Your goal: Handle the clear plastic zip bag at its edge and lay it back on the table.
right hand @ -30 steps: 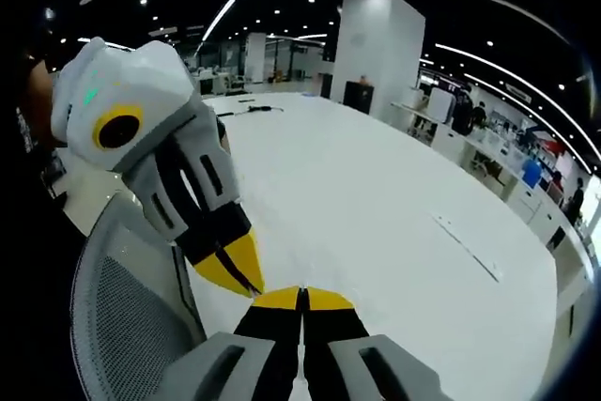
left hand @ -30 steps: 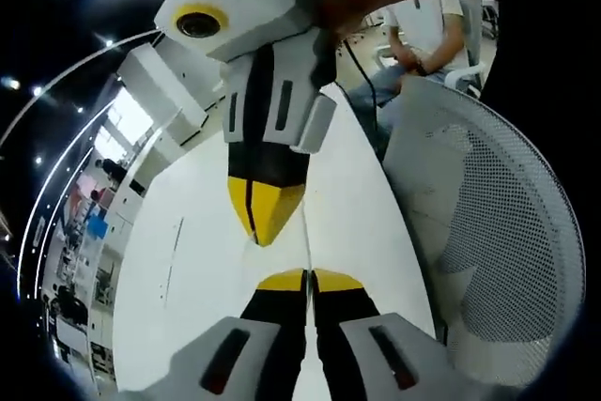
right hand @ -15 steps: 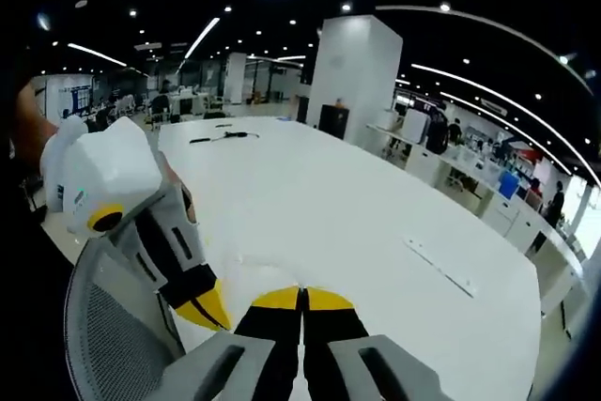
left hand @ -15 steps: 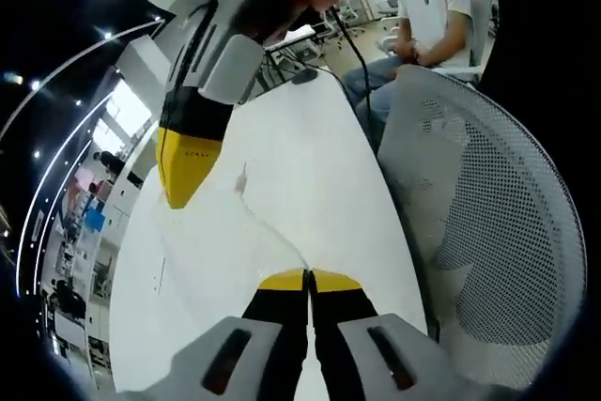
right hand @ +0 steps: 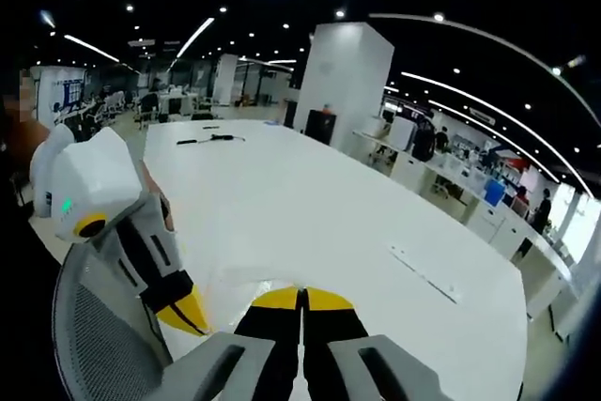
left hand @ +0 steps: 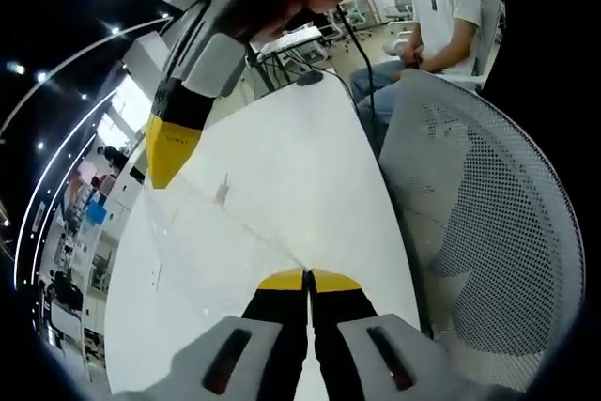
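Note:
The clear plastic zip bag (left hand: 214, 224) hangs stretched between my two grippers above the white table (left hand: 315, 152). My left gripper (left hand: 307, 278) is shut on one end of the bag's edge at the bottom of the left gripper view. My right gripper (left hand: 160, 174) reaches in from the upper left, held by a hand, shut on the other end. In the right gripper view my right gripper (right hand: 302, 299) is shut, with a faint curve of the bag (right hand: 246, 281) just ahead. The left gripper (right hand: 192, 322) sits low to its left.
A white mesh chair back (left hand: 479, 232) stands close on the right, and a seated person (left hand: 434, 21) is beyond it. On the long table (right hand: 310, 194) lie a dark cable (right hand: 211, 139) and a thin strip (right hand: 423, 273). A white pillar (right hand: 340, 72) rises behind.
The grippers have drawn apart: the right one went from just ahead of the left jaws to the upper left. The bag now spans the gap between them.

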